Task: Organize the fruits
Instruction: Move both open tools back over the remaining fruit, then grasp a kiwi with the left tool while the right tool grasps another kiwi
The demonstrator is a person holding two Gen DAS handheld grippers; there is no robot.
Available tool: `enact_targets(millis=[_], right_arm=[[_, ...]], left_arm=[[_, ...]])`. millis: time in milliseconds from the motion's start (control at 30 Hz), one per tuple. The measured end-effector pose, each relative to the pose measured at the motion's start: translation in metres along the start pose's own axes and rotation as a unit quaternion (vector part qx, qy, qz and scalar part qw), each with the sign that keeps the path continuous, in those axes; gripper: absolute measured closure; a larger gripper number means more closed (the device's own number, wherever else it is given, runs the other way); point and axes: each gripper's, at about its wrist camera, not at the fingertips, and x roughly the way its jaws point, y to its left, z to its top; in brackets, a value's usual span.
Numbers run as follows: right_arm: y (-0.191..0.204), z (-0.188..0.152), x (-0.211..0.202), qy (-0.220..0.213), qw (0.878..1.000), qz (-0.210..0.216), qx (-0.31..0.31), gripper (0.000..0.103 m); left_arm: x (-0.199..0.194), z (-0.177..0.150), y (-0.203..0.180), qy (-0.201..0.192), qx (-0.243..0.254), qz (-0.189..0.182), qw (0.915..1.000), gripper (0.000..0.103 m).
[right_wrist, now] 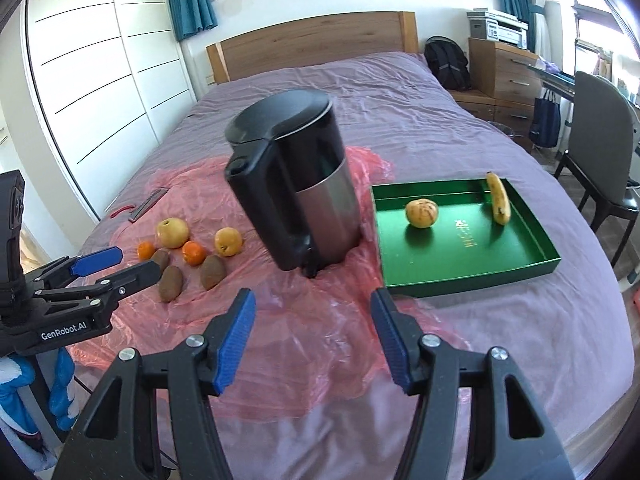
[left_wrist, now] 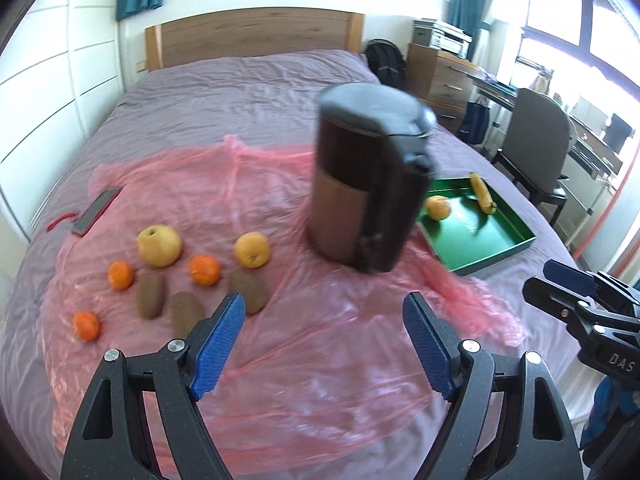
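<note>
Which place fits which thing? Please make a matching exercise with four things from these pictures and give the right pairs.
Things:
1. banana
2. kettle
3. kiwis
4. phone

Places:
A. upright between the loose fruit and the green tray
B. far left edge of the pink plastic sheet
C. inside the tray
D. on the sheet, in front of the tangerines

Pairs: 1-C, 2-A, 3-D, 4-B

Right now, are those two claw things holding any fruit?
Left gripper: jaws open, holding nothing.
Right gripper: jaws open, holding nothing.
</note>
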Motion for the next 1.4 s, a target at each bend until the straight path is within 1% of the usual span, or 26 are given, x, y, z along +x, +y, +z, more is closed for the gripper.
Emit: enact_targets(millis=[100,200,400,533,700,967,1133,1400], right_arm=[[0.025,-0.004,0.013,0.009,1.000,0.015,-0.011,0.026],[0.053,-0.009,0.031,0.022,0.999,0.030,-0.026,0.026],[0.111,-0.017,0.083,0.051,0.995,0.057,-0.066,0.026],[0.136,-0.017,0.123,0.068,0.992,0.070,-0.079,0.026],[0.150,-0.010,0.179,0.090,0.989,0.081,-0.084,0.026],[0.154,0.004,0.252,0.126,0.984,0.087,-0.093,0.026],[0.154,0.007,0.277,0.153,0.980,0.080,-0.099,0.026],[0.152,0.007,0.299,0.180,0.975,0.075,-0.102,0.026]], left_arm=[[-0.002,-0.014,0.033,0.000,-0.018,0.019,0.9996,0.026],[0.005,-0.029,0.066,0.007,-0.040,0.035,0.9985,0.026],[0.027,-0.055,0.125,0.025,-0.087,0.044,0.9949,0.026],[0.046,-0.066,0.148,0.030,-0.099,0.040,0.9939,0.026],[0.078,-0.066,0.163,0.044,-0.109,0.038,0.9923,0.027],[0.131,-0.065,0.174,0.078,-0.157,0.051,0.9832,0.027],[0.149,-0.065,0.175,0.090,-0.180,0.073,0.9768,0.027],[0.165,-0.063,0.172,0.109,-0.188,0.116,0.9691,0.028]])
